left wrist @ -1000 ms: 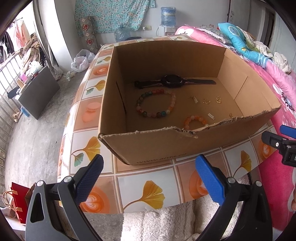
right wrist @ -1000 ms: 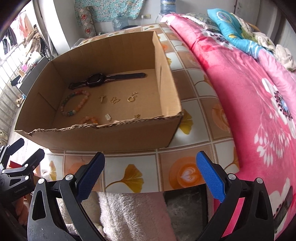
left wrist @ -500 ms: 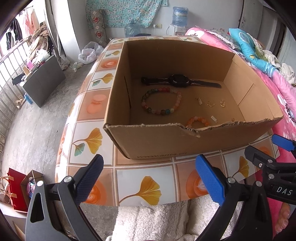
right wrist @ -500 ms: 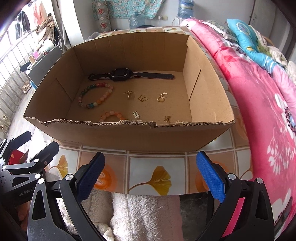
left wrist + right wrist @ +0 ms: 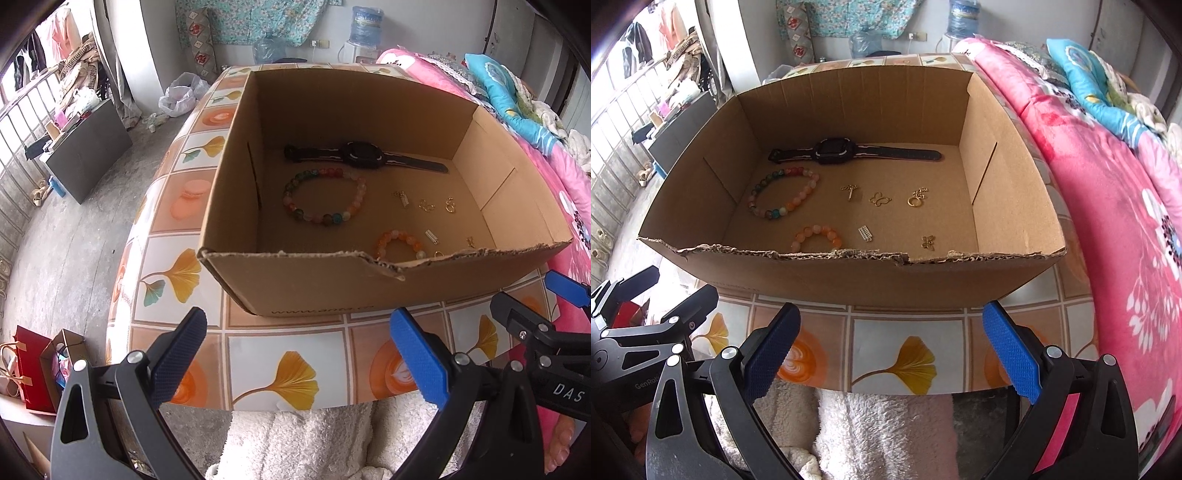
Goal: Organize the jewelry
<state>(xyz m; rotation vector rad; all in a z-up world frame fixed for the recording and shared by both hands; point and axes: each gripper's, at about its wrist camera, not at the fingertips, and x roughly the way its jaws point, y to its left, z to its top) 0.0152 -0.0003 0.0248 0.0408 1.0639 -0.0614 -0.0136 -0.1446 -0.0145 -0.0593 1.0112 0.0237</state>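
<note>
An open cardboard box [image 5: 314, 288] [image 5: 871, 277] stands on a tiled table. Inside lie a black watch [image 5: 364, 155] [image 5: 831, 150], a multicoloured bead bracelet [image 5: 325, 197] [image 5: 783, 197], a small orange bead bracelet [image 5: 400, 243] [image 5: 817, 238] and several small gold charms [image 5: 424, 205] [image 5: 881, 199]. My left gripper [image 5: 299, 358] hovers open before the box's near wall, holding nothing. My right gripper [image 5: 892, 354] is open too, just in front of the box. Each gripper shows at the edge of the other's view.
The table [image 5: 280, 365] has an orange and gingko-leaf pattern, with a fluffy white cloth [image 5: 314, 439] below its near edge. A pink floral bed cover [image 5: 1115, 206] lies right of the box. Left is bare concrete floor [image 5: 55, 236], with a red bag [image 5: 26, 365] and clutter.
Both grippers have swung to face the box more squarely and risen, so more of the box's inside shows. The jewelry has not moved. Both grippers stay open.
</note>
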